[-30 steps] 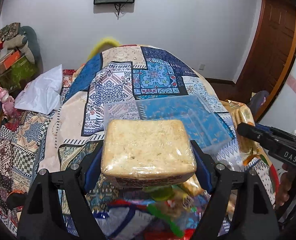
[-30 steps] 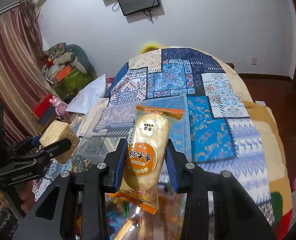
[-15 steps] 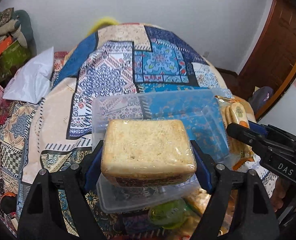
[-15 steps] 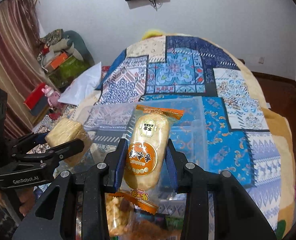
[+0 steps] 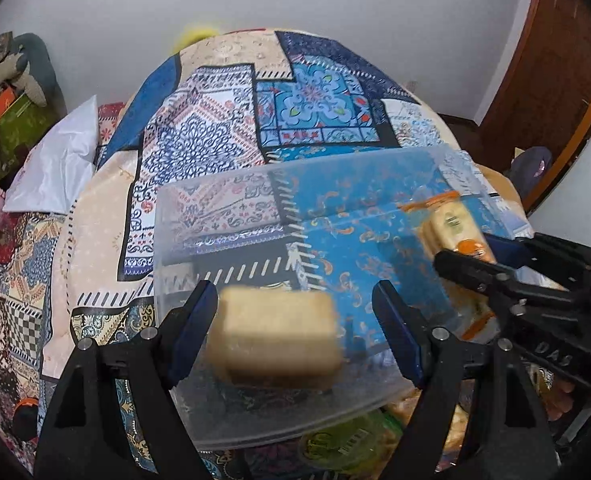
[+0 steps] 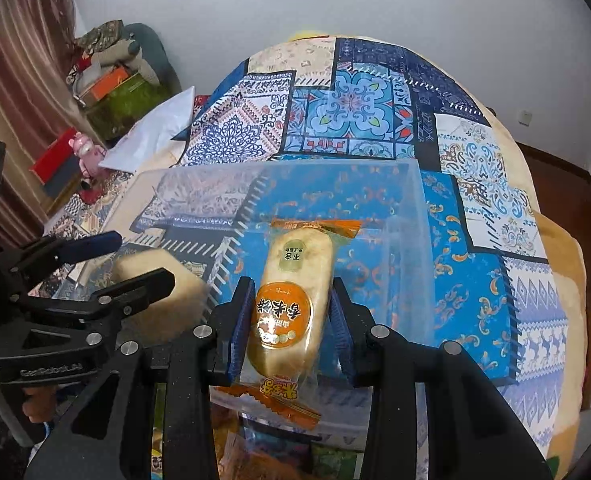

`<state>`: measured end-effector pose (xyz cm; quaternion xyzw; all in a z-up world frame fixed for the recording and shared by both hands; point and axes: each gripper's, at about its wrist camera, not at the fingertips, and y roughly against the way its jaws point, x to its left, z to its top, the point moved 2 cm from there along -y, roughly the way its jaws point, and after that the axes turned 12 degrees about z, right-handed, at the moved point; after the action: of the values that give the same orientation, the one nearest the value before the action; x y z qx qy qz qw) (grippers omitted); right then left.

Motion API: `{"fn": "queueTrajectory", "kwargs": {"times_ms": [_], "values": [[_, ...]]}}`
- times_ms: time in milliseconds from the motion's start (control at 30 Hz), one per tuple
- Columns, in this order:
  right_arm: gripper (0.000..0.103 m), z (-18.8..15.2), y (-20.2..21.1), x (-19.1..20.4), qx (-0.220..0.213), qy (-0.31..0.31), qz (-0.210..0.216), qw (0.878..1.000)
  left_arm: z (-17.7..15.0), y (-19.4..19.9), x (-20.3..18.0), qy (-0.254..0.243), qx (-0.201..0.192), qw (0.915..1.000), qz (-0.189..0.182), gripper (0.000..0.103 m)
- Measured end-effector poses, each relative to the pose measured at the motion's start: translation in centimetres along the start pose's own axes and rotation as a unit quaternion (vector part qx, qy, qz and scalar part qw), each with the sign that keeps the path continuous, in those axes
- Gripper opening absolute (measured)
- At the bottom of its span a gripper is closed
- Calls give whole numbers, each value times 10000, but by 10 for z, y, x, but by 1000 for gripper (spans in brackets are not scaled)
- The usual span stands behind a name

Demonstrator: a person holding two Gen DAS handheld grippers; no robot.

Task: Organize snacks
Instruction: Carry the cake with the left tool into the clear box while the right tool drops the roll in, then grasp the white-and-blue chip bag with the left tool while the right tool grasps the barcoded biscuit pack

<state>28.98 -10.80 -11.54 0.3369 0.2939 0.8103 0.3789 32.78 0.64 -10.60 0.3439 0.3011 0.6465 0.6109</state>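
Note:
A clear plastic bin (image 5: pixel 295 168) (image 6: pixel 279 166) lies on a patchwork bedspread (image 5: pixel 223 128). My left gripper (image 5: pixel 293 292) (image 6: pixel 139 258) hangs over the bin's near left part with its jaws apart. A pale square cake (image 5: pixel 275 340) (image 6: pixel 159 284) in clear wrap shows blurred between and below the fingers. There is a gap at each pad, so nothing grips it. My right gripper (image 6: pixel 291 284) (image 5: pixel 465 250) is shut on an orange-labelled rice cracker packet (image 6: pixel 295 280) (image 5: pixel 451 228), held upright over the bin's right part.
More snack packets (image 5: pixel 343 440) lie heaped just under the bin's near edge. A white pillow (image 5: pixel 59 164) and a pink toy (image 6: pixel 85 152) lie at the bed's left. A wooden door (image 5: pixel 555 60) stands at the right. A person's hand (image 5: pixel 559 400) holds the right gripper.
Both grippers have come forward and down over the bin. The square cake, held firmly between the left pads before, now looks smaller, blurred and free of them. The cracker packet stays gripped.

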Motion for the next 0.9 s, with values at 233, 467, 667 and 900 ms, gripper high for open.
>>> {"fn": "queueTrajectory", "kwargs": {"times_ms": [233, 467, 667, 900], "values": [[49, -2, 4, 3, 23, 56, -120, 9999, 0, 22, 0, -106, -236, 9996, 87, 80], [53, -5, 29, 14, -168, 134, -180, 9996, -11, 54, 7, -107, -392, 9991, 83, 80], [53, -13, 63, 28, -405, 206, -187, 9988, -26, 84, 15, -69, -462, 9987, 186, 80], [53, -35, 99, 36, -589, 152, -184, 9980, -56, 113, 28, 41, -491, 9983, 302, 80]]}}
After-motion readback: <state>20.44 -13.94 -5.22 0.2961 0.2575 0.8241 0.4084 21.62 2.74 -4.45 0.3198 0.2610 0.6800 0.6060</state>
